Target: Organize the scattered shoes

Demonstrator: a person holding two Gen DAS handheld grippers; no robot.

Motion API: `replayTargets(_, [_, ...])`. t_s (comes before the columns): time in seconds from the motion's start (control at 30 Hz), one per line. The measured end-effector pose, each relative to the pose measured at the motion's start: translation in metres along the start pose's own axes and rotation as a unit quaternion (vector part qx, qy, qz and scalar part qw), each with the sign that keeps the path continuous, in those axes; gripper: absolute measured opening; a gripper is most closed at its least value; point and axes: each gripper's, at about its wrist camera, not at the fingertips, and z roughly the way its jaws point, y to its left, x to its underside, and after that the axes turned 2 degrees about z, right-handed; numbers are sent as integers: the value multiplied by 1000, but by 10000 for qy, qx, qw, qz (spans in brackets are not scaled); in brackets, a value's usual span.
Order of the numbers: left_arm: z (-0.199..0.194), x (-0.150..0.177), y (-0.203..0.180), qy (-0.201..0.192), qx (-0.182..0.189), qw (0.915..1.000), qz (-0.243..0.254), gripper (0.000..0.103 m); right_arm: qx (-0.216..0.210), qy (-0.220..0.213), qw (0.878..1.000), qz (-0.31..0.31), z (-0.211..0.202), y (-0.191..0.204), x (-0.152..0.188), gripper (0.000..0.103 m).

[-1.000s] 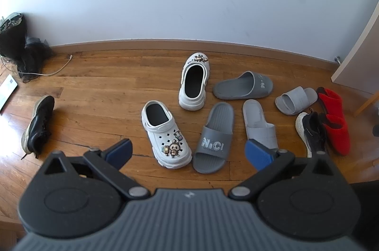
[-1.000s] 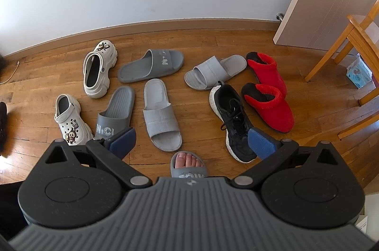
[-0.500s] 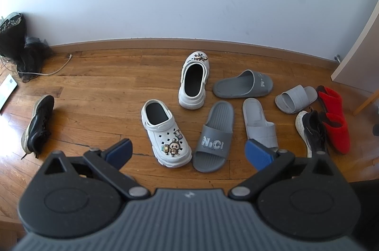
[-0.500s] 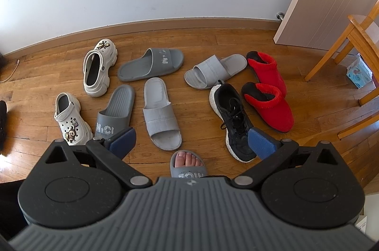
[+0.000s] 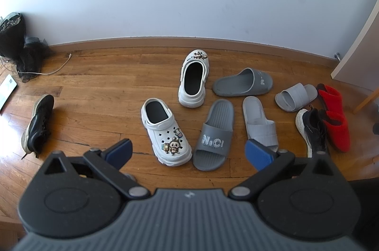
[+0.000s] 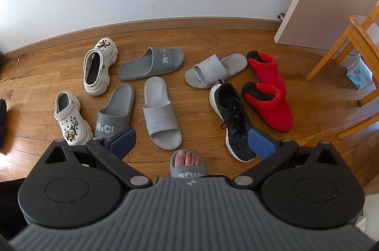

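Both your grippers hang above the floor with jaws spread wide and empty: left gripper [image 5: 188, 152], right gripper [image 6: 191, 140]. The black sneaker [image 6: 233, 119] lies just ahead of your right jaws, long axis running away from you toward the wall. Its mate [image 5: 38, 123] lies well apart, far left, nearer your left hand.

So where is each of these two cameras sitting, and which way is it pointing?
Left wrist view: rides on the left gripper, held above the wooden floor, facing the white wall; its open blue-padded fingers show, with a lone black sneaker far left.
Right wrist view: rides on the right gripper, aimed likewise, further right; shows its open fingers and the person's foot.
Both share the white clogs, grey slides and red slippers.
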Motion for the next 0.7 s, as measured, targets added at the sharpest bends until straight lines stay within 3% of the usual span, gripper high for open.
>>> replayTargets(0.7, [1,1,3,29,-14,10000,-20,103,27,79,10000,-48,4,1,-1,102])
